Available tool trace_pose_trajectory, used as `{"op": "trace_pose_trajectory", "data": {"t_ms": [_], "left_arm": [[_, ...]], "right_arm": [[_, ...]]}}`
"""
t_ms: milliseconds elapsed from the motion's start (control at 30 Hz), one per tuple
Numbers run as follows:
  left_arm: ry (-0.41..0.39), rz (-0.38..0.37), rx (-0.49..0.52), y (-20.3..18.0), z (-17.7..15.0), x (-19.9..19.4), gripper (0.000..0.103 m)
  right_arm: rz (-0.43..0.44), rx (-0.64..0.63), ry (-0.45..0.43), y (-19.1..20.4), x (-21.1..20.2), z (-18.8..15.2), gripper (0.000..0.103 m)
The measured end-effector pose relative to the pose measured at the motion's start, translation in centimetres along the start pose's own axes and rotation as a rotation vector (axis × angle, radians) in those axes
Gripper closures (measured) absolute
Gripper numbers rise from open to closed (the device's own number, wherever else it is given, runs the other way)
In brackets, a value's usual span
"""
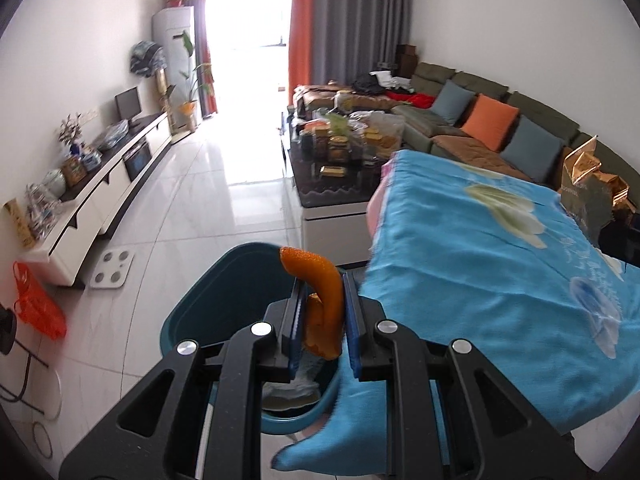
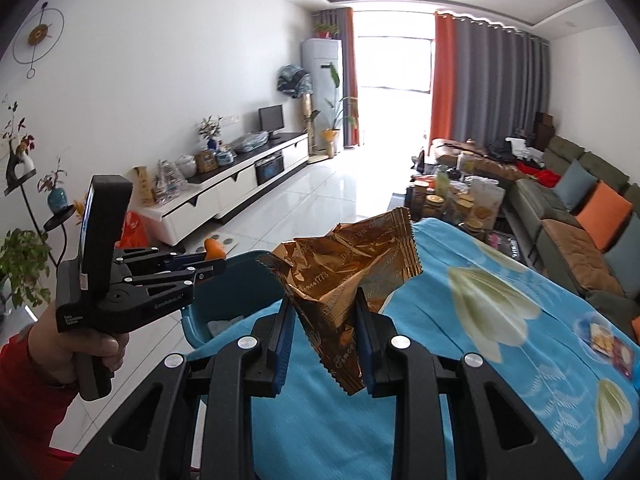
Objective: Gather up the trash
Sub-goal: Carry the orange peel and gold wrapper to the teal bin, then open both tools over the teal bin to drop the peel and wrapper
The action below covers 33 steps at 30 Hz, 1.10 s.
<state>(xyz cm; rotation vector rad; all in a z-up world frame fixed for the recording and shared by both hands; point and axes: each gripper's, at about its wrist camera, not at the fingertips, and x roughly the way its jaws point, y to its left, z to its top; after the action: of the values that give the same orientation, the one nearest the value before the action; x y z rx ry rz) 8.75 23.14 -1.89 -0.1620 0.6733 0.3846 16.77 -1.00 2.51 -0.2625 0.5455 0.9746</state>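
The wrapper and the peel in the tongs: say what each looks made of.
Wrapper: seemingly metallised plastic film, glossy gold-brown, sharply crinkled, with a zigzag-cut edge and printed lettering. Peel: likely citrus rind, bright orange and pitted outside, paler inside, curled.

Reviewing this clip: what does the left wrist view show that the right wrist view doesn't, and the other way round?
Only the left wrist view shows inside the teal bin, with pale trash at its bottom, and the white scale on the floor. Only the right wrist view shows the person's hand holding the left gripper from the side, and the wall clock. Both share the orange peel clamped in the left gripper, the gold wrapper clamped in the right gripper, and the blue cloth.
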Motion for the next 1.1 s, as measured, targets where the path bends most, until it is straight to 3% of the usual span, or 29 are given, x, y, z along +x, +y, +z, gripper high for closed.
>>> {"op": "trace_pose_trajectory", "data": {"t_ms": [433,1100], "left_arm": [[0.071,0.038,-0.085,4.6,-1.4,3.9,0.085],[0.206,0.018,-0.174,8.1,-3.1,13.1,0.084]], "right_arm": [[0.112,-0.084,0.106,4.0,7.4,3.2,0.077],[0.269,-0.119,0.417,6.6,22.3,4.0,0.076]]}}
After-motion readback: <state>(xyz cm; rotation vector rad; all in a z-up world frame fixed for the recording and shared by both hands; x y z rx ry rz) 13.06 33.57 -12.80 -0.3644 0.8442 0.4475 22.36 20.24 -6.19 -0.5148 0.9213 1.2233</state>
